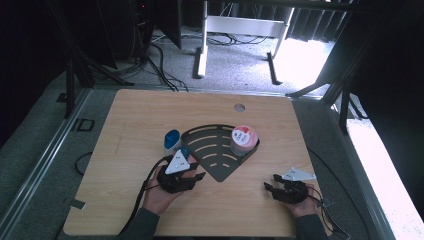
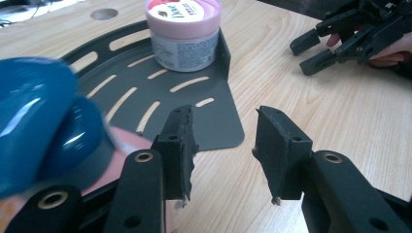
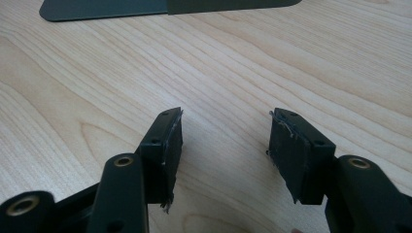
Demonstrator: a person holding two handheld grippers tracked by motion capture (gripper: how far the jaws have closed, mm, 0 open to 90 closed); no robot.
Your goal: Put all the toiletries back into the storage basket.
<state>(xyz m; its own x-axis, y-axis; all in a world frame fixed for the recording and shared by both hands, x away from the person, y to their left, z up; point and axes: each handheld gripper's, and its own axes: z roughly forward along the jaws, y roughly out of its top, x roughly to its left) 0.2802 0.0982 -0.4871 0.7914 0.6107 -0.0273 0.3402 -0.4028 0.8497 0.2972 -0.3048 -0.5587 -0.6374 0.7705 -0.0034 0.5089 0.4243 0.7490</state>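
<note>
Dim room, grey carpet, cables and a desk frame behind; the work is on a light wood table (image 1: 130,200). Left gripper (image 2: 222,148) sits low near the front left, jaws spread with bare wood between them, nothing pinched. A blue bottle (image 2: 34,126) looms just beside its left jaw in the left gripper view, blurred and very close; I can't tell whether it touches the gripper body, but it is outside the jaws. From the high view a blue-capped bottle (image 1: 172,141) stands upright just off the left edge of the dark slotted tray (image 1: 212,162), right behind the left gripper (image 1: 192,176). My read: the bottle is next to be picked, and the gripper is lined up beside it rather than around it, so it needs to swing over before closing. Further out, a pink-lidded jar (image 2: 183,34) sits upright at the tray's back corner, against the raised wall, which looks like a deliberate parked spot. Right gripper (image 3: 224,155) rests well apart at the front right, jaws spread over bare wood, probably just waiting.
</note>
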